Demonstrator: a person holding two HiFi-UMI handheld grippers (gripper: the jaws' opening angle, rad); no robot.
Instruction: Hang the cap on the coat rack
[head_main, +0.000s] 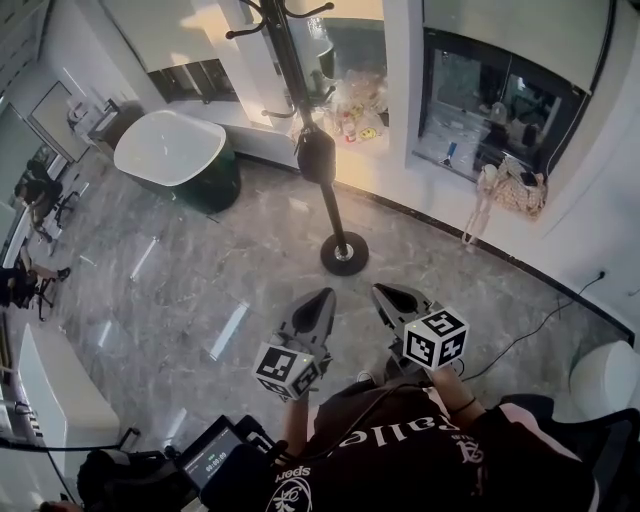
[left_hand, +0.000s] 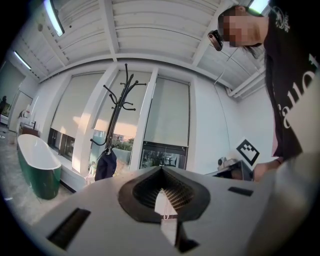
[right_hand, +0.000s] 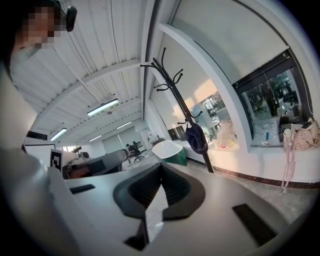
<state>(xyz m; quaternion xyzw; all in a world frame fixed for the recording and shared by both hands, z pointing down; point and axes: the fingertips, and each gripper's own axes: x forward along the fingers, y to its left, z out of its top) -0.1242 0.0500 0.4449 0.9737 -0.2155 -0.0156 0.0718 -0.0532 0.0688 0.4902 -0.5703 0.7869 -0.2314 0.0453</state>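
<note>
Floor: I see glossy grey veined stone tiles (head_main: 200, 300), with pale streaks of window light.
Room: white walls, tall windows with blinds drawn down, and a white ribbed ceiling with strip lights.
Bathtub (head_main: 178, 155): white inside and green outside; it stands by the windows, to the left of the rack.
Bag (head_main: 520, 190): pale, on the window ledge far to the right.
Coat rack (head_main: 343, 253): a black upright pole on a round base, on the floor ahead of me near the window ledge.
Cap (head_main: 316, 155): dark; it hangs from one of the rack's lower hooks against the pole, well apart from both grippers.
Cap axis: its long axis runs up and down along the pole, with the bulk hanging below the hook. I cannot make out which way the brim faces.
Left gripper (head_main: 318, 300): clenched on nothing, held low in front of me, tip toward the rack's base.
Right gripper (head_main: 392, 298): also clenched on nothing, just beside the left, pointing the same way.
</note>
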